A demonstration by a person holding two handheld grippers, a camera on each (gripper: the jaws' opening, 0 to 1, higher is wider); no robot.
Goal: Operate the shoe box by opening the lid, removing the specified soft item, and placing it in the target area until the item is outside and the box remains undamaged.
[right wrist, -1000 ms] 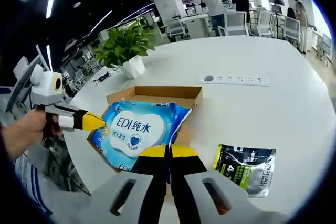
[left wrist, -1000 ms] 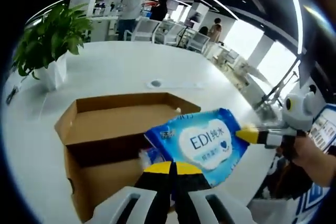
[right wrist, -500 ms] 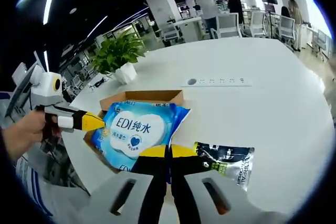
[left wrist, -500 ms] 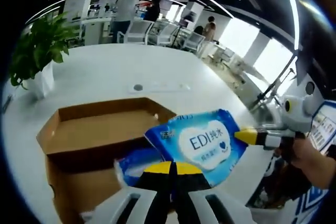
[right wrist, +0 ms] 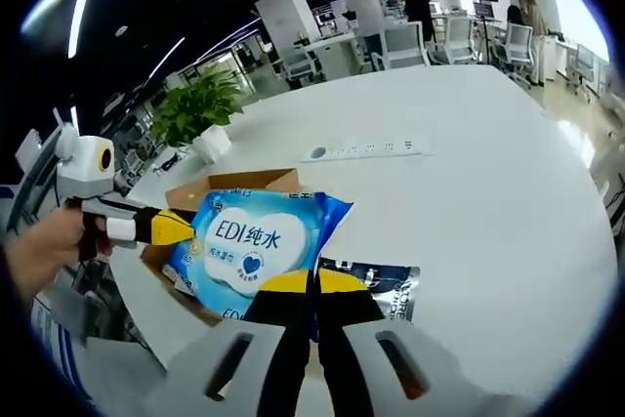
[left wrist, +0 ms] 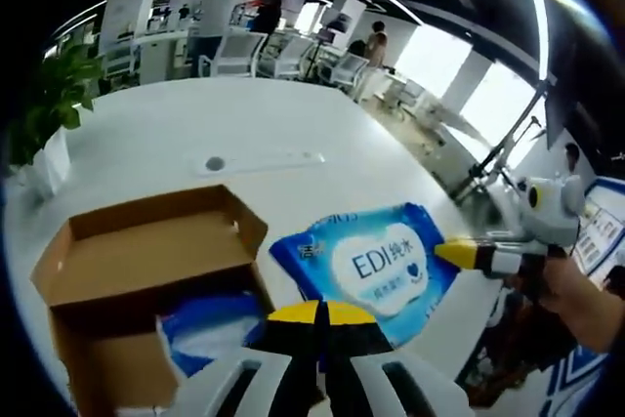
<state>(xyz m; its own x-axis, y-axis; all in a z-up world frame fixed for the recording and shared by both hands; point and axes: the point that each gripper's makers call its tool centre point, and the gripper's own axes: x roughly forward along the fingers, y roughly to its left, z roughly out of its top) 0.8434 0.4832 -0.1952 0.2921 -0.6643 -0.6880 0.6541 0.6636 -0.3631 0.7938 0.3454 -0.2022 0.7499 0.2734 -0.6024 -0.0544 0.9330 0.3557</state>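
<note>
— Blue soft pack of wipes (left wrist: 376,266), where is it?

— Clear of the open brown cardboard shoe box (left wrist: 146,251), over the white table (right wrist: 488,163); my left gripper (left wrist: 319,317) and right gripper (right wrist: 312,285) both pinch it.

— Next?

— Lower it by the dark sachet (right wrist: 376,280), I reckon, then let go.

Yellow-tipped black hand-held gripper (left wrist: 319,317) jaws, white bodies

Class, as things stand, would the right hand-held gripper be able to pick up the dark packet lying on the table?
Probably not yet: the right hand-held gripper is shut on the blue wipes pack, which also overhangs the dark packet.
</note>
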